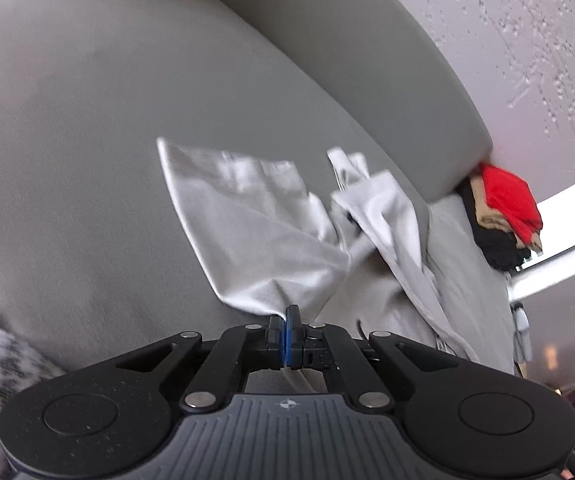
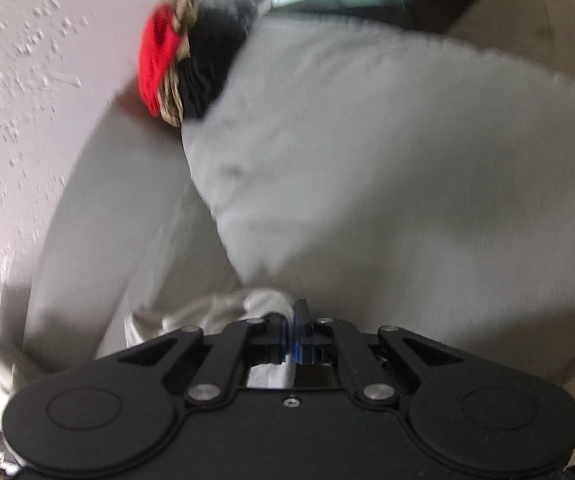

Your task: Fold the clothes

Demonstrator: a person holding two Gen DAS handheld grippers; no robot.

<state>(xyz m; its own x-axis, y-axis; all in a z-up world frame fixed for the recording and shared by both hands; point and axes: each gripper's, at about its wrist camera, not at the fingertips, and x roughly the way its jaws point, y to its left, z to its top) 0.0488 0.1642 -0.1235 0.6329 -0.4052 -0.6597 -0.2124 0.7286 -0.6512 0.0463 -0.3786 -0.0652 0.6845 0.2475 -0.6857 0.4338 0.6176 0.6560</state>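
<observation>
Both grippers, left and right, clamp shut on a crumpled, soft white garment draped over the smooth grey sofa, near folded red-and-black clothes.

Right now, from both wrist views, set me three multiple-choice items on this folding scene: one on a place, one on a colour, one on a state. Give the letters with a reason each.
1. Where does the stack of folded clothes sit?
A. at the end of the sofa, against the backrest
B. on the floor
C. between the left gripper's fingers

2. What colour is the top item of that stack?
A. blue
B. red
C. green

3. In what state is the left gripper?
A. wide open above the cushion
B. shut on nothing
C. shut on the white garment

Key:
1 A, the stack rests past the seat beside the backrest's end.
2 B, red cloth lies over tan and black layers.
3 C, the fingers pinch a corner of the white cloth, which fans out from them.
</observation>
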